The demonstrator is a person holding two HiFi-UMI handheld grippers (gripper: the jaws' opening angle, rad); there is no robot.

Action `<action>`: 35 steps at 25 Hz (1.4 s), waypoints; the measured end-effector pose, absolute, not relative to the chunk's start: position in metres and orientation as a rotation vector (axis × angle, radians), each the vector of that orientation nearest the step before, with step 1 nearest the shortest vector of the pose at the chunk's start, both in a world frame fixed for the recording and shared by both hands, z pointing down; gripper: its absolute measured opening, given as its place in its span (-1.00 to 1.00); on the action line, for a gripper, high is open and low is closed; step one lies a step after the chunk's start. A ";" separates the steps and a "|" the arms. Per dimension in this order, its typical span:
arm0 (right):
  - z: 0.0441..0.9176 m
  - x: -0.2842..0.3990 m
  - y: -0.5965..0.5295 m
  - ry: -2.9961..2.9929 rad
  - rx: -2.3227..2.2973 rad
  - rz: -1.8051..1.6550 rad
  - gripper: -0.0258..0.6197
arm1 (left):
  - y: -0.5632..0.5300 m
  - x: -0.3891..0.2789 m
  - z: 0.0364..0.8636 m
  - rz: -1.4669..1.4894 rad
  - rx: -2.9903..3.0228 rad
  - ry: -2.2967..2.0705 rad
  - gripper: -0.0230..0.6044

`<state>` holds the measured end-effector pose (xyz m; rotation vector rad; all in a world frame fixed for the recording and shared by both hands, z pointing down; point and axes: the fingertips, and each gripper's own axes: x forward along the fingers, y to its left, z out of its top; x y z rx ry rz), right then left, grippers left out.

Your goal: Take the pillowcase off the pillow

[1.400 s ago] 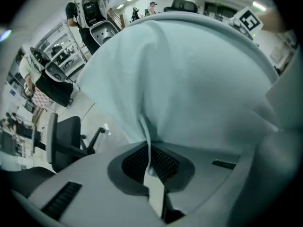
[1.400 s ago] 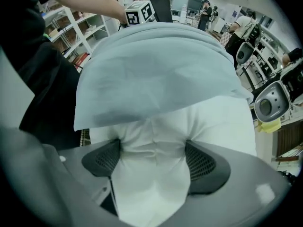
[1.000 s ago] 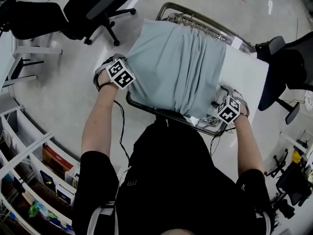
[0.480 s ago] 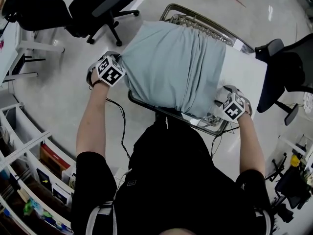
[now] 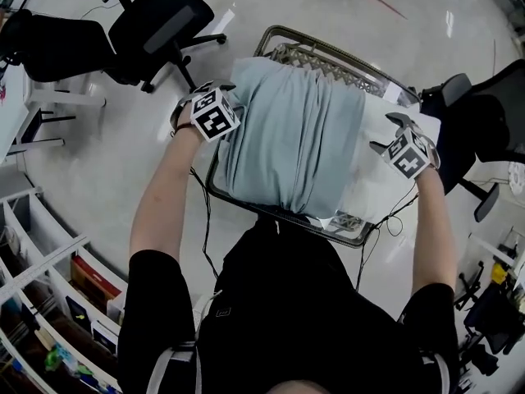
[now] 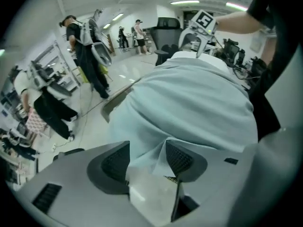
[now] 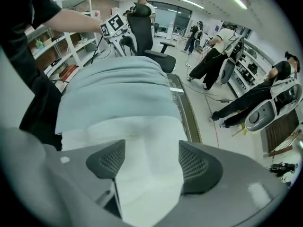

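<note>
A pale blue pillowcase (image 5: 295,138) covers most of a white pillow (image 5: 385,191) that lies on a metal-framed table (image 5: 283,212). The pillow's bare white end sticks out at the right. My left gripper (image 5: 221,109) is at the case's left edge. Its jaws have just been opening, and a loose fold of the pillowcase (image 6: 199,103) still lies between the open left gripper (image 6: 147,157) pads. My right gripper (image 5: 402,142) is over the bare end. In its own view the right gripper (image 7: 147,160) holds the white pillow (image 7: 142,141) across its wide gap, the jaws having narrowed slightly.
Black office chairs stand at the far left (image 5: 160,23) and at the right (image 5: 484,113) of the table. Shelving (image 5: 49,286) runs along the lower left. Cables hang from both grippers. Several people stand further off in the room (image 6: 80,46).
Both grippers have moved away from me, up the picture. The left one came in toward the table, and the pillowcase side it had stretched out to the left has drawn back in.
</note>
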<state>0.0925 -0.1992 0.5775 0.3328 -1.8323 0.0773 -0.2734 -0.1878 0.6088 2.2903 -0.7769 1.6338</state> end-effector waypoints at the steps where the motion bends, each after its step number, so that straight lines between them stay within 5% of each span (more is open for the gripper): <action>1: 0.583 0.095 -0.211 -1.825 0.318 0.080 0.21 | -0.190 -0.263 0.610 1.649 2.305 -0.688 -0.17; 13: 0.644 0.100 -0.239 -1.792 0.012 0.234 0.47 | -0.227 -0.295 0.589 1.884 2.201 -0.353 -0.06; 24: 0.674 0.092 -0.233 -1.745 -0.161 0.300 0.62 | -0.298 -0.257 0.660 2.142 2.320 -0.279 -0.06; 25: 0.676 0.090 -0.230 -1.735 -0.183 0.300 0.62 | -0.297 -0.256 0.664 2.167 2.318 -0.245 -0.08; 27: 0.675 0.088 -0.225 -1.708 -0.221 0.280 0.61 | -0.295 -0.256 0.669 2.221 2.300 -0.186 -0.43; 30: 0.669 0.093 -0.215 -1.640 -0.246 0.282 0.32 | -0.287 -0.265 0.677 2.330 2.246 -0.164 -0.90; 35: 0.647 0.109 -0.217 -1.644 -0.143 0.305 -0.17 | -0.270 -0.328 0.671 2.488 2.041 -0.270 -0.91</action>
